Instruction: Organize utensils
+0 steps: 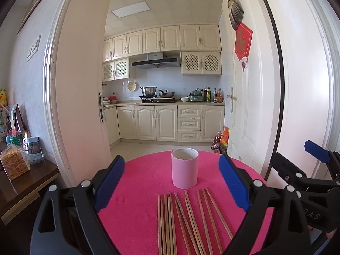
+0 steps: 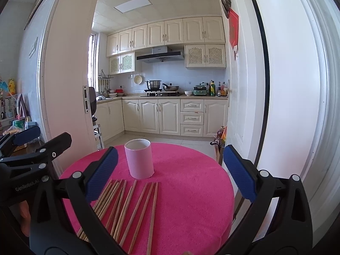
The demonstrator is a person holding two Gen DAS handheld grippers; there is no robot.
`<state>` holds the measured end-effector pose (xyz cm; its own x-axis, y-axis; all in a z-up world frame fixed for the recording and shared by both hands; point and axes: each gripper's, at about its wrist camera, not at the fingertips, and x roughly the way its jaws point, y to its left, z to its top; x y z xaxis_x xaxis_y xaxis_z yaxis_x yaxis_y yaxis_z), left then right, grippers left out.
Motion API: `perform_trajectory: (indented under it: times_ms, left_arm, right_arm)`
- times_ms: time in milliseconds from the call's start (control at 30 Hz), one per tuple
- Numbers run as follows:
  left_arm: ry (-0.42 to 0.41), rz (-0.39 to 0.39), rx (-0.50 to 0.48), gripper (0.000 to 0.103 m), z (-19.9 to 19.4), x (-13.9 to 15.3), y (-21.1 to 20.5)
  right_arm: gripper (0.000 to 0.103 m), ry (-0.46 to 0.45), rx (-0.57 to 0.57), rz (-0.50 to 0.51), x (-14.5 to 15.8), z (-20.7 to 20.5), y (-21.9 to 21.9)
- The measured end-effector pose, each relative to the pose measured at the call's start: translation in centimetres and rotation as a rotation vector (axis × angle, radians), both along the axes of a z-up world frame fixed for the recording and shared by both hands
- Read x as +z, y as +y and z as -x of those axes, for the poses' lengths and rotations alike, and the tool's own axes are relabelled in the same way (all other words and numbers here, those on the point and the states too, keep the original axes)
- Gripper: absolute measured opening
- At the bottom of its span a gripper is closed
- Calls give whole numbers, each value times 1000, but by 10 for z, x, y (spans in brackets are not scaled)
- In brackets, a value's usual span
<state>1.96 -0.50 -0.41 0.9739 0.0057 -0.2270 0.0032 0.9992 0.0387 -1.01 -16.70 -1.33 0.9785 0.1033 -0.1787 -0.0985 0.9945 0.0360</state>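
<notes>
Chopsticks [image 1: 187,218] lie loosely fanned on the round pink tabletop [image 1: 144,182], their far tips just short of the pale pink cup [image 1: 184,167] that stands upright and apparently empty beyond them. That layout suits the job: the sticks point toward the holder, so each can probably be lifted and tipped in without much turning.

The left gripper [image 1: 171,182] hovers above the near end of the bundle with its jaws spread wide and nothing between them; the cup sits straight ahead in the gap and the sticks pass beneath it. The right gripper [image 2: 170,176] is likewise wide open and empty, with the chopsticks [image 2: 131,208] below and toward its left finger and the cup [image 2: 139,159] ahead, left of centre. Each gripper shows at the edge of the other's view, so the two hang side by side over the near edge of the table.

Nothing lies between the sticks and the cup. The sticks overlap and touch one another, which may make singling one out awkward. A side table with a bread loaf [image 1: 14,164] stands well outside the left gripper's left finger, and a doorway opens onto a kitchen behind.
</notes>
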Motion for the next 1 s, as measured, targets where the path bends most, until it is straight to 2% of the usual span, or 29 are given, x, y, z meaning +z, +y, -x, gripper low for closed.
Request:
perform_trajectory:
  times_ms: [367,533,667,800,900,967,1000]
  left_arm:
    - [30,-2,4,89,-12,-3,1]
    - [101,4,3,89,-30,-9,6]
    - [236,41,-44,89,-59,-20,18]
    - [468,79,-53,88,-99,-45,38]
    - [611,108,-43,88,-121,-72,54]
    - [702,128,-55,77,-135,-90,62]
    - [750,144,-57,64,-142,-100,65]
  right_arm:
    - [97,34,15,-5,-5,-15,0]
    - [97,109,41,-17,-13,-33,3]
    - [97,229,72,-11,-28,-58,6]
    - [97,367,86,25,-49,-86,8]
    - [97,461,65,50,-66,-103,8]
    - [97,512,60,68,-76,-112,8]
    - [97,539,63,75,-81,-117,8]
